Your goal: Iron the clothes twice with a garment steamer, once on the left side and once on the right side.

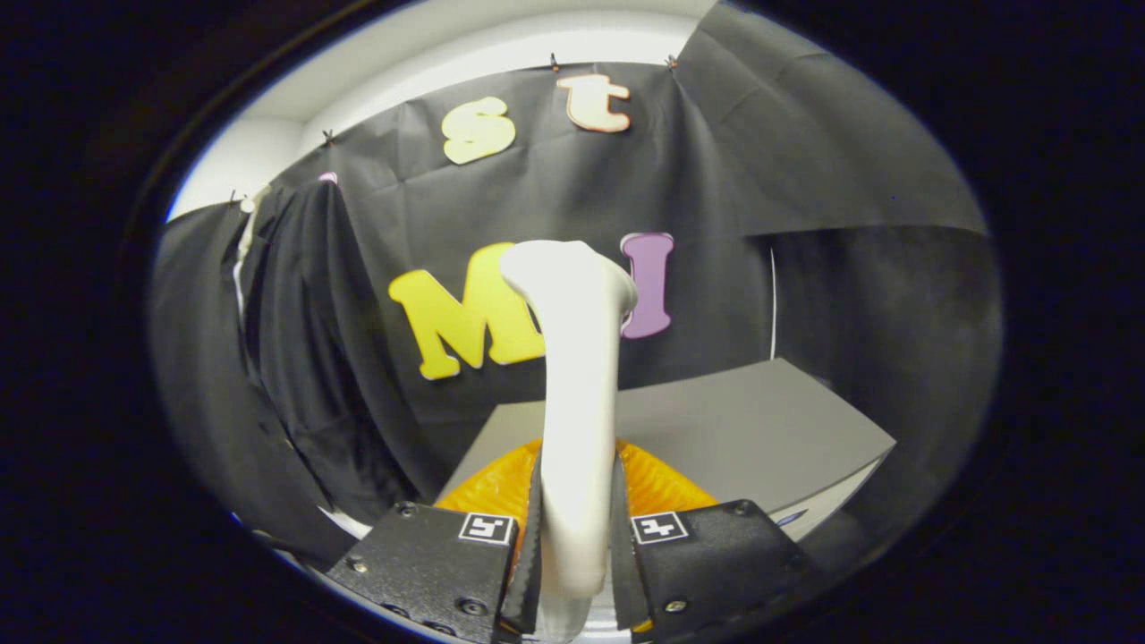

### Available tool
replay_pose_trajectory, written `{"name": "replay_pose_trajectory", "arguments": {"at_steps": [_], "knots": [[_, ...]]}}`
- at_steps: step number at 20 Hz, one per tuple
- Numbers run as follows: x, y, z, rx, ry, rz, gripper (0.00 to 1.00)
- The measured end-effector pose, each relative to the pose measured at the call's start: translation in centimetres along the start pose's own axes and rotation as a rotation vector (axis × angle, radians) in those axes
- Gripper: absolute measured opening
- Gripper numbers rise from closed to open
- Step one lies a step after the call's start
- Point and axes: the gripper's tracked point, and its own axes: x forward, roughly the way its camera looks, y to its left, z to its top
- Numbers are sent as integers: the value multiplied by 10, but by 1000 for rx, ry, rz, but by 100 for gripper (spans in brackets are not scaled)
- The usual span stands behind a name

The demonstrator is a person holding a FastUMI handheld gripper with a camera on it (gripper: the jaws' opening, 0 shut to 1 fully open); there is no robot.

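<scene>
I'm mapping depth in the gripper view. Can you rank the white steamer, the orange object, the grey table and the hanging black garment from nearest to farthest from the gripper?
1. White steamer: clamped between the fingers of the gripper.
2. Orange object: just ahead of the fingers, behind the steamer's handle.
3. Grey table: beyond the orange object, stretching away to the right.
4. Black garment: hanging off to the left, by the booth wall.
</scene>
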Motion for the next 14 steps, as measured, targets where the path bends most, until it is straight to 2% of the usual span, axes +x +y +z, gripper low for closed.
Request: {"name": "replay_pose_trajectory", "arguments": {"at_steps": [10,14], "knots": [[-79,147,98,-54,-235,98,35],[-82,214,118,-91,-271,145,35]]}}
